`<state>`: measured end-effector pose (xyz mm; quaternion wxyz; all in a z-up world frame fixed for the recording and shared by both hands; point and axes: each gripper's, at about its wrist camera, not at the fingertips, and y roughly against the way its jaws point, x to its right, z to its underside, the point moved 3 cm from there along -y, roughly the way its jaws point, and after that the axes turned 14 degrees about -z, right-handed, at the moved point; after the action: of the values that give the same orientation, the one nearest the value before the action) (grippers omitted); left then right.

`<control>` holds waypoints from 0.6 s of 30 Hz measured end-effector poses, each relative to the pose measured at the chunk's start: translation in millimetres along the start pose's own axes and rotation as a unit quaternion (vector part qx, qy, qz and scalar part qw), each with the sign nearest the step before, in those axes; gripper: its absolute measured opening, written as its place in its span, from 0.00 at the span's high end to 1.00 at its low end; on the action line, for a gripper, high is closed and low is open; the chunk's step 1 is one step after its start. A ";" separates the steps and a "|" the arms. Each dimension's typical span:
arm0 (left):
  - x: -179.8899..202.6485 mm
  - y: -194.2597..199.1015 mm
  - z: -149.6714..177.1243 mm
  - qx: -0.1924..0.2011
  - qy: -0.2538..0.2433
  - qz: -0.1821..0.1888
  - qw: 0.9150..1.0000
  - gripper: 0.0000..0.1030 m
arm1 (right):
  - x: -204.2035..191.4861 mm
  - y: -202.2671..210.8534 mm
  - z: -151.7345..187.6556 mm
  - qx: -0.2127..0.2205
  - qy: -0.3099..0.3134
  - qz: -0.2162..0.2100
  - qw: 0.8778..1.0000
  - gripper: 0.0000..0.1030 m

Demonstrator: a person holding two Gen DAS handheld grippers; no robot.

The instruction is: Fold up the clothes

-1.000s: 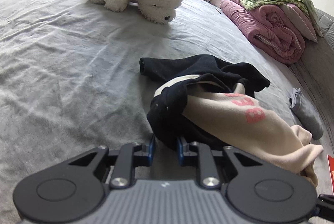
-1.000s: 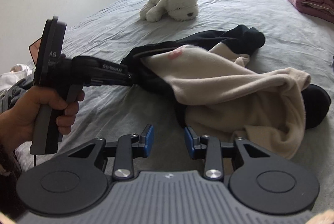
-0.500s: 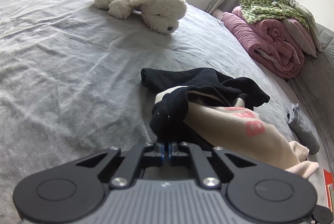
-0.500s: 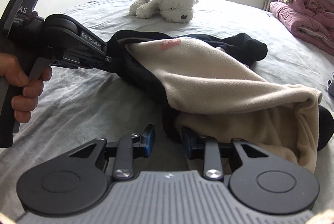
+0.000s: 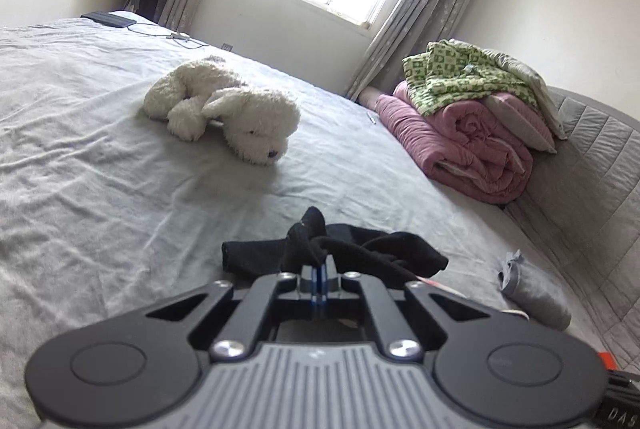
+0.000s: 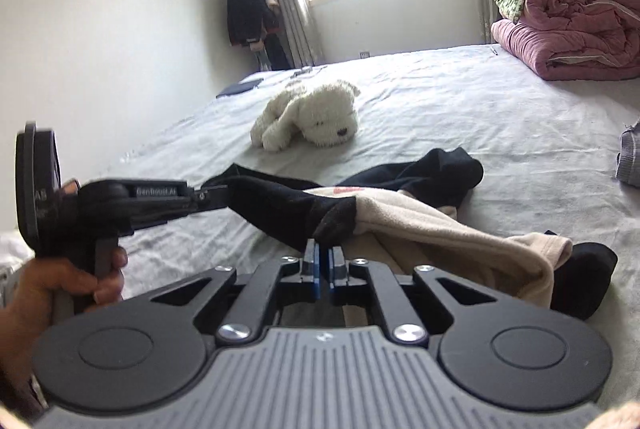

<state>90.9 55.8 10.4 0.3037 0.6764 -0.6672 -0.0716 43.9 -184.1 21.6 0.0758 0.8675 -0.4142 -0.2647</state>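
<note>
Both grippers pinch the black edge of the sweater (image 6: 420, 217), which lies on the bed (image 5: 100, 165) in front of the plush dog (image 5: 236, 113). The left gripper (image 5: 319, 271) has its jaws fully closed on a black fold that stands up just past its tips; the right gripper (image 6: 323, 261) has just been closing and now clamps a dark corner where black meets beige. From the right wrist, the left gripper (image 6: 212, 195) pulls the black hem tight, on the dog's near left side.
</note>
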 end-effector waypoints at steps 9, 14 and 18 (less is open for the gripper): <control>-5.0 32.2 -29.2 0.071 0.037 0.050 0.996 0.99 | 8.4 33.5 -32.9 0.077 -0.086 -0.059 0.992 0.94; -5.5 19.9 -23.4 0.055 0.026 0.037 0.997 0.99 | 15.7 21.4 -30.3 0.068 -0.095 -0.047 0.992 0.94; -8.6 1.0 -12.0 0.019 0.019 0.019 0.999 0.98 | 27.5 3.3 -20.6 0.046 -0.094 -0.018 0.994 0.94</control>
<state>95.2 67.8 17.9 0.3049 0.6707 -0.6750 -0.0400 66.6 -208.9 29.4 -0.0077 0.8488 -0.4155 -0.3268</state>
